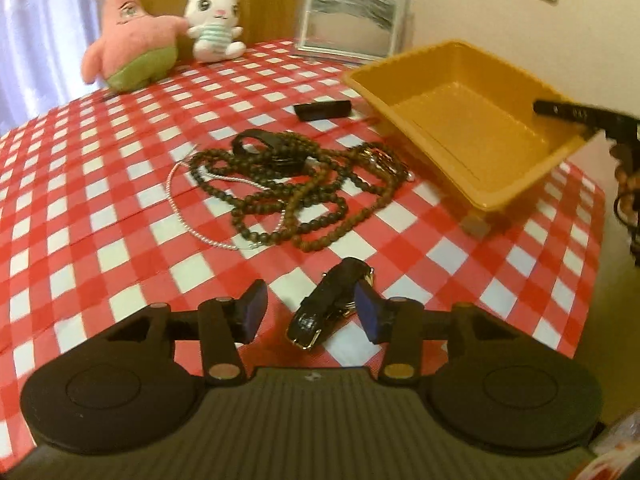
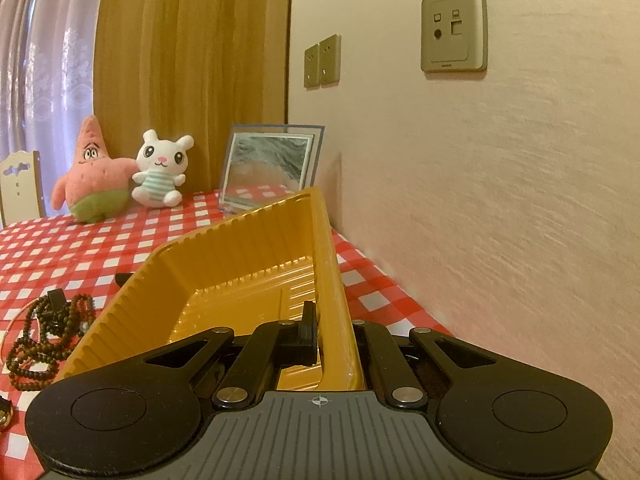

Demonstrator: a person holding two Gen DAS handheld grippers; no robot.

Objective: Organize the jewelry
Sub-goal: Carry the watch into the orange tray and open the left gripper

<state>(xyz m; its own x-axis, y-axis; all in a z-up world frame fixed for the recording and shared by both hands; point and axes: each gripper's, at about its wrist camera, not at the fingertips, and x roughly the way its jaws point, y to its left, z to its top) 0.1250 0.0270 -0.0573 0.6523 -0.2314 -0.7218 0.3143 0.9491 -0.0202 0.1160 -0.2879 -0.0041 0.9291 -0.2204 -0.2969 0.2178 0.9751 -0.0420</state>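
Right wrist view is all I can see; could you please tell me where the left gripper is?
Observer: The left gripper hangs with jaws open around a black watch lying on the tablecloth.
Operator: Is anything tangled with the beads, please?
Observer: A silver chain threads through the bead necklaces.
Operator: And beyond that pile?
Observer: A black bar-shaped piece lies alone near the tray.
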